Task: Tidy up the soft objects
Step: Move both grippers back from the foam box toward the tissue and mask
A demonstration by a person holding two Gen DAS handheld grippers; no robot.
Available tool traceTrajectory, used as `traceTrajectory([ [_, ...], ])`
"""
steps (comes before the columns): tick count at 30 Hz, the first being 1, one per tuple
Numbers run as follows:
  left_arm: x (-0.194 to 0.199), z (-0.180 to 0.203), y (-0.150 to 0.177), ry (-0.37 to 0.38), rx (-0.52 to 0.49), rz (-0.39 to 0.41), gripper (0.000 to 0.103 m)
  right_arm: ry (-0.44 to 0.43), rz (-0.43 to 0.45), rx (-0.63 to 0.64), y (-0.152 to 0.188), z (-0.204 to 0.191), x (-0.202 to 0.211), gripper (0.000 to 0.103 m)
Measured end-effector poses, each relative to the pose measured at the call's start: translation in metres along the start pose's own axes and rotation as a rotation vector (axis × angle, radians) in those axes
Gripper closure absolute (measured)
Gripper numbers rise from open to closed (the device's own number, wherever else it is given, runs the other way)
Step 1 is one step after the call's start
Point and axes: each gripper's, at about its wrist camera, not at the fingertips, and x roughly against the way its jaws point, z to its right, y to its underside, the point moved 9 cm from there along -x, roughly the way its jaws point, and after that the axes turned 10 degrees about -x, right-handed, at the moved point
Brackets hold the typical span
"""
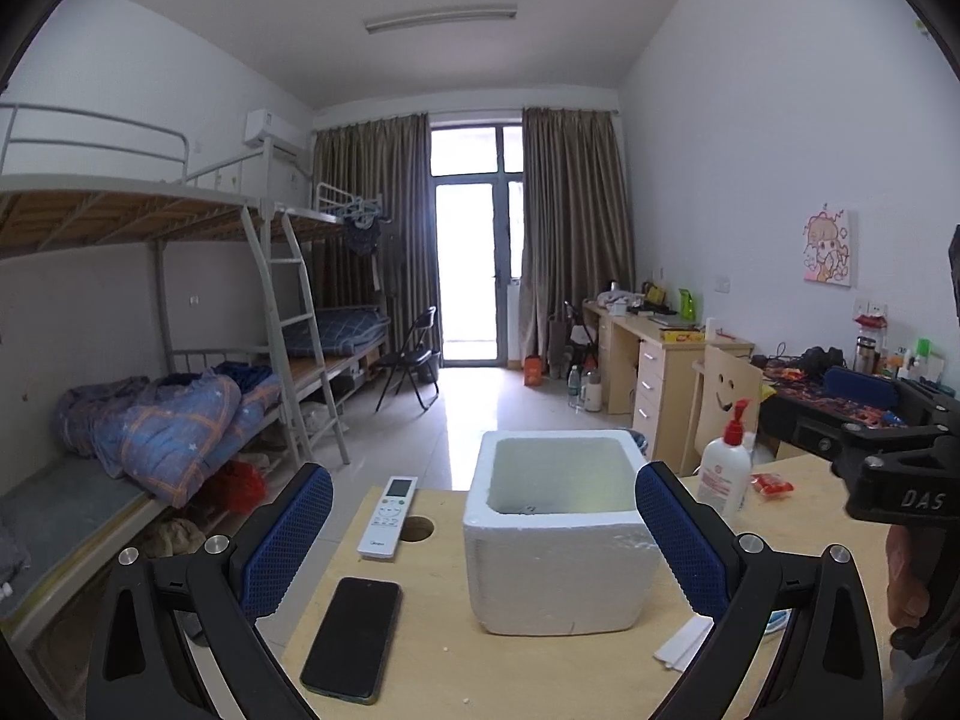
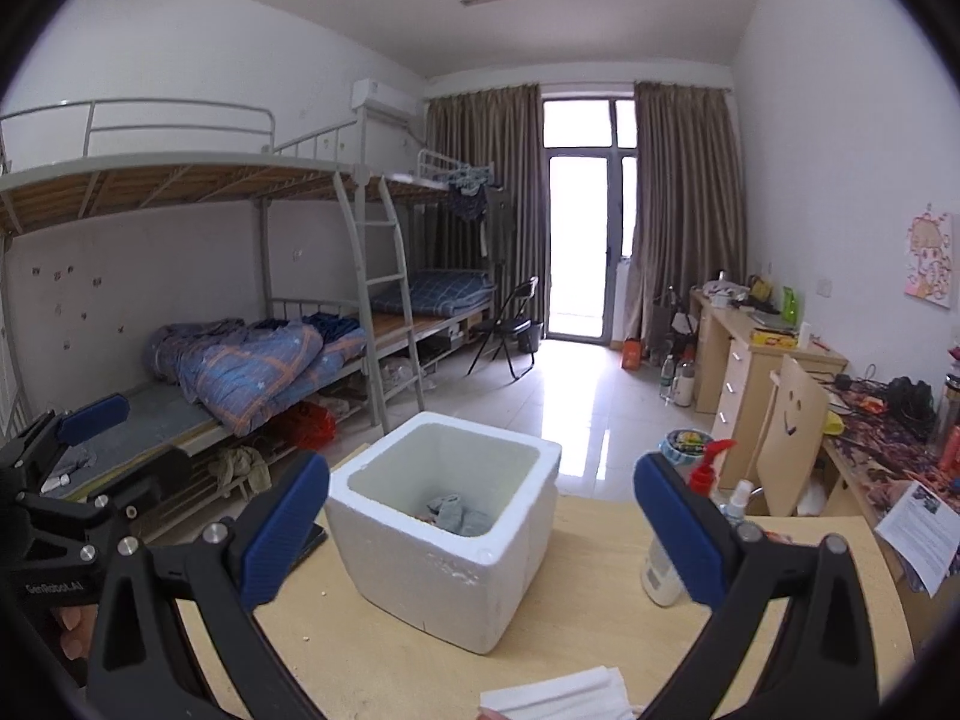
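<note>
A white foam box (image 1: 561, 534) stands open on the wooden table (image 1: 432, 648). In the right wrist view the foam box (image 2: 447, 531) holds a grey cloth (image 2: 459, 513) at its bottom. My left gripper (image 1: 483, 537) is open and empty, its blue fingers either side of the box from behind. My right gripper (image 2: 480, 531) is open and empty, also facing the box. The right gripper's body shows at the right edge of the left wrist view (image 1: 888, 468). White folded tissue (image 2: 558, 699) lies on the table near my right gripper.
A black phone (image 1: 351, 639) and a white remote (image 1: 388, 516) lie left of the box beside a round hole (image 1: 418, 528). A lotion pump bottle (image 1: 725, 468) and a red packet (image 1: 773, 485) sit to the right. Bunk beds stand left, desks right.
</note>
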Motion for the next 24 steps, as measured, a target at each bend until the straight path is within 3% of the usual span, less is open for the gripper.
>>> traceTrajectory([
  [11, 0.028, 0.015, 0.001, 0.028, 0.004, 0.022, 0.001, 0.039, 0.045, -0.037, 0.006, 0.015, 0.038, 0.0],
  [24, 0.052, 0.026, 0.017, 0.011, -0.022, 0.046, 0.001, 0.06, 0.031, -0.058, 0.044, 0.029, 0.069, 0.0],
])
